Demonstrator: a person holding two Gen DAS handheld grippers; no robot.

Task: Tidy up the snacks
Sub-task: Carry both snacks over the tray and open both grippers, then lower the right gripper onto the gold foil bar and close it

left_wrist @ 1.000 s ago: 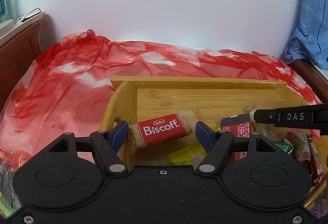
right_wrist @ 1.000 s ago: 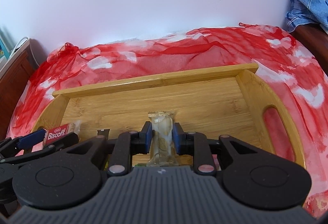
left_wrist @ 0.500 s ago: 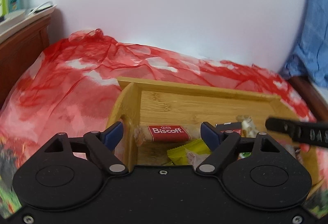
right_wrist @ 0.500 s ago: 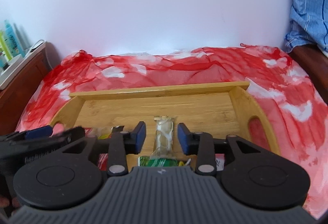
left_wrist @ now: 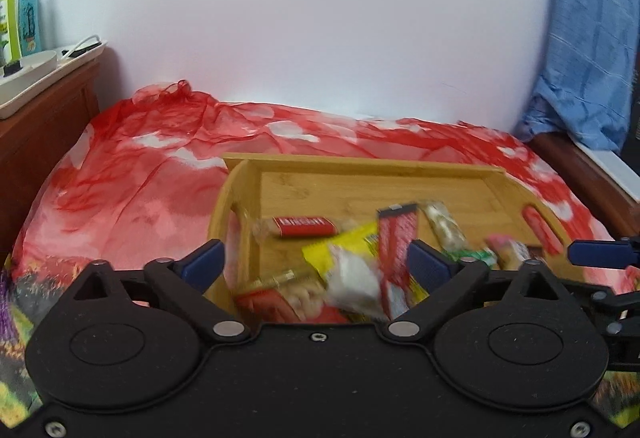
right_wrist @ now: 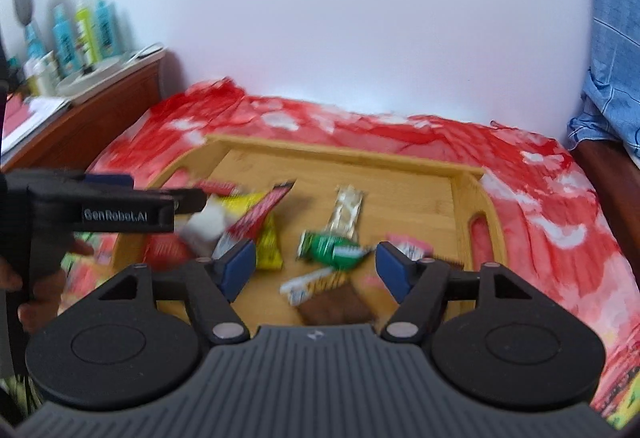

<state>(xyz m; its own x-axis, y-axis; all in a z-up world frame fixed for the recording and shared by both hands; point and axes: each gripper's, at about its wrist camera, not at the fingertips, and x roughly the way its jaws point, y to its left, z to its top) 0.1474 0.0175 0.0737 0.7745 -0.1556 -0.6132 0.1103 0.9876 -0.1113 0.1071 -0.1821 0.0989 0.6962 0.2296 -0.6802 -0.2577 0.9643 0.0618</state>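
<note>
A bamboo tray (left_wrist: 360, 165) (right_wrist: 466, 173) lies on a red and white cloth and holds several wrapped snacks. The red Biscoff packet (left_wrist: 306, 226) rests flat near the tray's left wall. A pale clear-wrapped bar (right_wrist: 347, 211) (left_wrist: 442, 226) lies further right. My left gripper (left_wrist: 316, 264) hangs above the tray's near left end, its jaws opening wide with nothing pressed between the pads. My right gripper (right_wrist: 316, 266) hovers over a green wrapper (right_wrist: 330, 250), jaws opening, gripping nothing. A yellow packet (left_wrist: 352, 244) and a brown bar (right_wrist: 336, 304) lie in the pile.
A wooden nightstand (left_wrist: 40, 109) with bottles (right_wrist: 86, 33) and a white tray stands at the left. Blue checked fabric (left_wrist: 588, 37) hangs at the right over a wooden edge. A white wall rises behind. A hand (right_wrist: 36, 302) holds the left gripper's handle.
Both grippers let go of their snacks, the Biscoff packet and the pale bar, opened wide and drew back and up from the tray. Both snacks now lie on the tray.
</note>
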